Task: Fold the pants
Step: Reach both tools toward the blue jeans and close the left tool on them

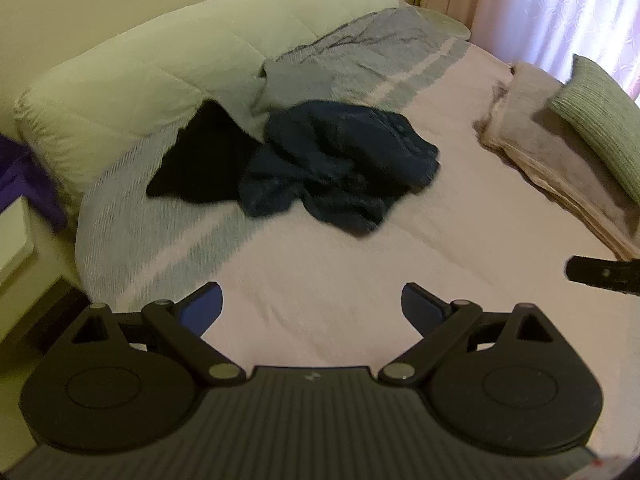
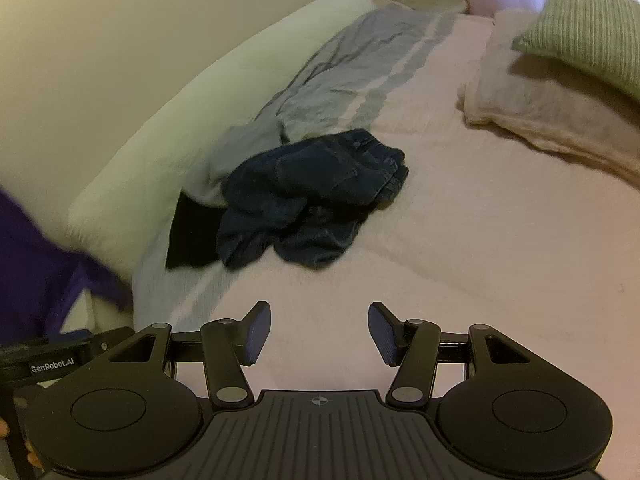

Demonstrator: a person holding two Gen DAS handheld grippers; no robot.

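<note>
Pants [image 1: 340, 164]: dark blue, crumpled heap mid-bed, unfolded; legs bunched, so spreading flat likely comes first.
Black garment [image 1: 200, 160]: touching pants on side toward the quilt, partly tucked under the blanket.
Blanket [image 1: 352, 60]: grey striped, behind pants.
Quilt [image 1: 132, 80]: white roll, beyond blanket, by wall.
Bed sheet [image 1: 320, 280]: pink, bare betw. pants & grippers, room to lay pants out.
Towels [image 1: 552, 152] w/ green cushion [image 1: 600, 120]: well apart from pants, at far edge.
Left gripper [image 1: 312, 304]: jaws wide, empty, short of pants.
Right gripper [image 2: 320, 332]: jaws parted, empty, aimed at pants.

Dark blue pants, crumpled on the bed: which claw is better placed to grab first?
Right, marginally. The dark blue pants lie nearer ahead of the open right claw; the left claw, also open, looks farther back. Neither touches them.
</note>
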